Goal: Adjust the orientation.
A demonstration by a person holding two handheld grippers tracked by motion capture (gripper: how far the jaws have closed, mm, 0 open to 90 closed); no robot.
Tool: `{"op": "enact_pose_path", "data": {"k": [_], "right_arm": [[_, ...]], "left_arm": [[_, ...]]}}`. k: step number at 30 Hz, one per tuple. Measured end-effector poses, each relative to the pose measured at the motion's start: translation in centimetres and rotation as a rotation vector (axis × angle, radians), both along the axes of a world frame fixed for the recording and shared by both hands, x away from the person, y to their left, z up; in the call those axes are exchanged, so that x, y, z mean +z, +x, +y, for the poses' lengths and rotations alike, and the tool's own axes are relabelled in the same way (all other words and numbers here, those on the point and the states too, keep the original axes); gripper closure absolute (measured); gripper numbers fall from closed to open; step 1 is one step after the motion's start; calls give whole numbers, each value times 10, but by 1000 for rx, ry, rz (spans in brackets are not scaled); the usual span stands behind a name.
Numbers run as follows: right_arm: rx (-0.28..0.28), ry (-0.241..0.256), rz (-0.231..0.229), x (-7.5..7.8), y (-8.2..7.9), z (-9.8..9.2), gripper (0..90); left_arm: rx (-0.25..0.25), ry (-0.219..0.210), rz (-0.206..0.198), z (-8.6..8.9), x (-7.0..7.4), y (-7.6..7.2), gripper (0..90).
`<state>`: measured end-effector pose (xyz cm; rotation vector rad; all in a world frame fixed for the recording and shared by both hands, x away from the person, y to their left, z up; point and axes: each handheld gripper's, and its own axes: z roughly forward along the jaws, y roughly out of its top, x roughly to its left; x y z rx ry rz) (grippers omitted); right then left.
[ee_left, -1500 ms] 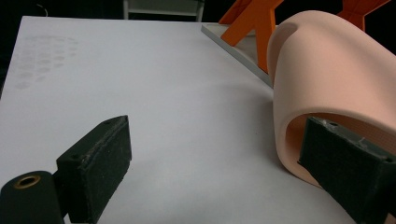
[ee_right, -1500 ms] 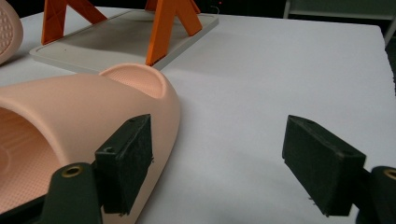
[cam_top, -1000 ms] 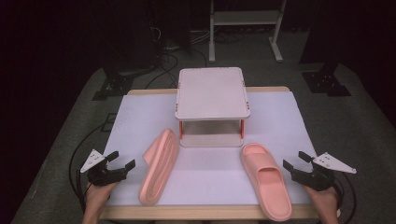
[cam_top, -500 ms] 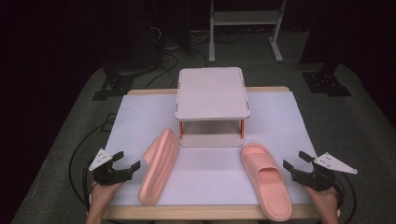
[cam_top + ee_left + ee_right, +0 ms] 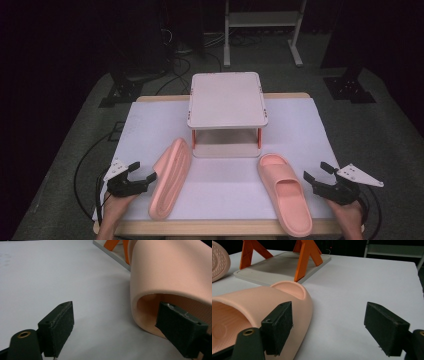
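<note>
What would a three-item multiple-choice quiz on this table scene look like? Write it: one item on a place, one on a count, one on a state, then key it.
1. Where does the left slipper lie?
A. On top of the rack
B. On the table, tipped on its side
C. On the floor

2. How many pink slippers are there?
A. One
B. Two
C. Three

3. How do the left tongs stand?
A. Open, beside the left slipper
B. Shut on that slipper
C. Shut on the rack's leg

Key:
1 B: the high view shows it on edge on the white table, in front of the rack.
2 B: the second, the right slipper, lies sole down near the right tongs.
3 A: the left gripper view shows both jaws wide apart, one at the slipper's opening.
</note>
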<state>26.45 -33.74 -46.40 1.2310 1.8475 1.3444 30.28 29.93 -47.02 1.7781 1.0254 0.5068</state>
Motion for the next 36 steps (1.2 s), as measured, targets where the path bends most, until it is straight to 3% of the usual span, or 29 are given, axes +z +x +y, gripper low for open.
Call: {"op": "enact_pose_path", "data": {"k": [8,20,27,36], "right_arm": [[4,0,3,0,0,2,222],[5,1,0,0,0,2,222],[6,0,2,0,1,3,221],[7,-1,1,0,1,3,221]], "left_arm": [[-76,2,22,-9,0,5,326],[-85,6,29,-18,0,11,409],[-96,-8,27,-21,0,12,534],[-113,-11,11,-24,2,11,568]]}}
